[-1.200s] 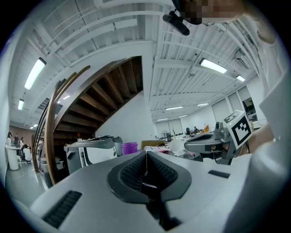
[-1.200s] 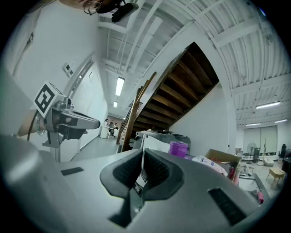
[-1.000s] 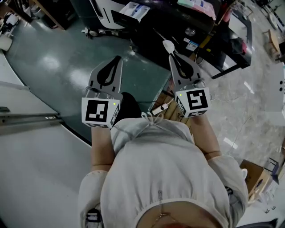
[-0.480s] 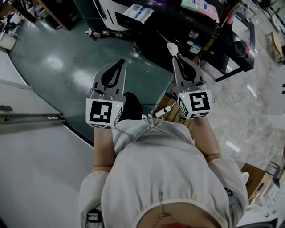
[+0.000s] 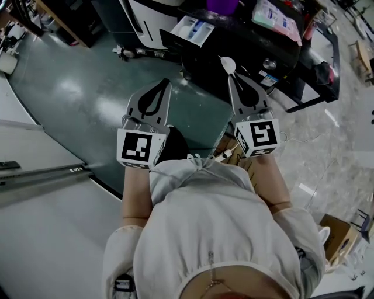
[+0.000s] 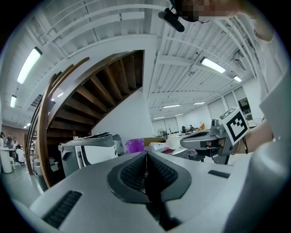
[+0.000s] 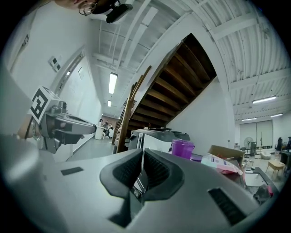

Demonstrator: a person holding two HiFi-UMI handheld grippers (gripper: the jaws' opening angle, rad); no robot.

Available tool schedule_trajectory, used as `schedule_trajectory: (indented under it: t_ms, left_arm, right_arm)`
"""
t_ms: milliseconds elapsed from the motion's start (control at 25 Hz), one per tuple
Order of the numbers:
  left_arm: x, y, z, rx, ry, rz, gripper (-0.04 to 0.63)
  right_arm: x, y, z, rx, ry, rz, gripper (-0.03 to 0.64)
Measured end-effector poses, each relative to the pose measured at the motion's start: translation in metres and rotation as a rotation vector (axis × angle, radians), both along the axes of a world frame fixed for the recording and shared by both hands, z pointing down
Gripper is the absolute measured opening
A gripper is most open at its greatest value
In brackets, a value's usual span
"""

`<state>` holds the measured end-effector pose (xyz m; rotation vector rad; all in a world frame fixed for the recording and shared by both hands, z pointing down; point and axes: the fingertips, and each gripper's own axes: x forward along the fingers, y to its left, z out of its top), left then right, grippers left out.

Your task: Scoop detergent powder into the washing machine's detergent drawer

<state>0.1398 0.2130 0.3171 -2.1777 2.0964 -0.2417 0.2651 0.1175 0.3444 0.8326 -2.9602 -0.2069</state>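
Observation:
In the head view my right gripper is shut on the handle of a white scoop, whose bowl sticks out ahead of the jaws. My left gripper is level with it on the left, shut with nothing in it. Beyond both stands the white washing machine with its detergent drawer pulled out. A purple cup and a detergent bag rest on the dark table. The left gripper view shows its jaws closed and the scoop to the right. The right gripper view shows its jaws and the purple cup.
A dark table with clutter stands ahead on the right, its frame reaching to the pale floor. A white curved surface fills the lower left. A cardboard box lies at the lower right. A wooden staircase rises behind the machine.
Both grippers and the person have advanced toward the washing machine, so the open drawer and purple cup now show more fully. The scoop stays held in the right gripper.

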Motion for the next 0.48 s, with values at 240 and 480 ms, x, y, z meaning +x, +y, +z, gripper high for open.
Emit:
schedule_trajectory:
  t_ms: [240,480]
  left_arm:
    - [-0.099,-0.055,0.005,-0.013,0.038,0.063,0.023]
    - [-0.179,-0.121,0.002,-0.085,0.069,0.176,0.023]
  right_arm:
    - [-0.088,-0.047,0.002,-0.014,0.026,0.078,0.011]
    - [-0.166,-0.103,-0.006,-0.046,0.046,0.183,0.011]
